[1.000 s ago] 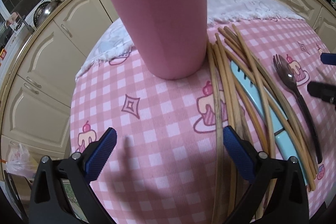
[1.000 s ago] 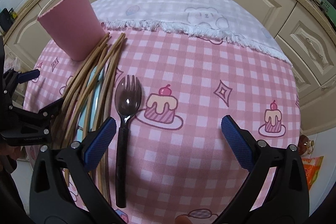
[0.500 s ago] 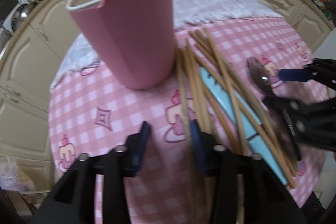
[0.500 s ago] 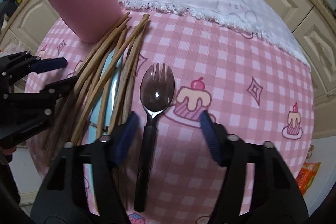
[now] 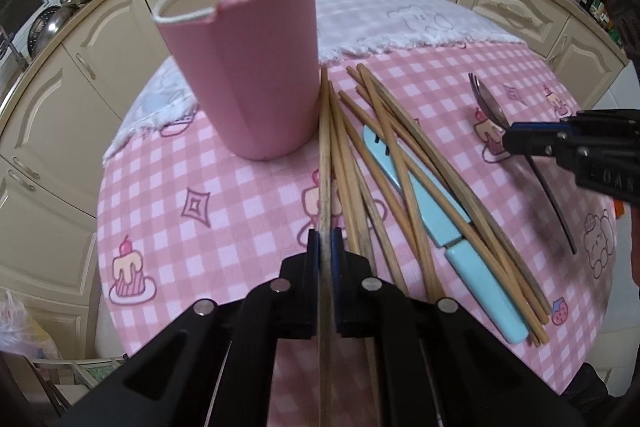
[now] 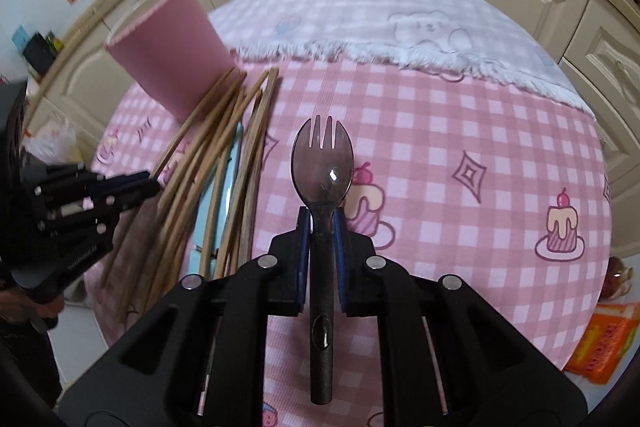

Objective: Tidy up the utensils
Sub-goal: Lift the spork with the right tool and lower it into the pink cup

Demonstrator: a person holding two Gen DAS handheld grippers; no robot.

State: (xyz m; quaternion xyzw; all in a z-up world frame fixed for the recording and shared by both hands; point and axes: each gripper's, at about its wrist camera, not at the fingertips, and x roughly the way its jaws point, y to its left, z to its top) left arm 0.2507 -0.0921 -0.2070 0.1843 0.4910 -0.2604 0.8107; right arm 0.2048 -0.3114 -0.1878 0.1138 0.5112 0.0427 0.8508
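A: What does each gripper hold?

B: The left gripper (image 5: 325,247) pinches one chopstick (image 5: 325,147); its long axis points forward, its tip just beside the pink cup (image 5: 244,67). The right gripper (image 6: 320,223) pinches the spork (image 6: 322,163) at its neck.

A: Which is nearer to the cup?

B: The left one, I judge; the cup stands upright on the bench (image 5: 224,211), slightly left of the chopstick.

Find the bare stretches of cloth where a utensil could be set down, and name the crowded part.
Bare pink cloth lies right of the spork, up to the white towel. Another patch is left of the chopsticks, below the pink cup. Crowded: chopsticks heaped over the blue knife.
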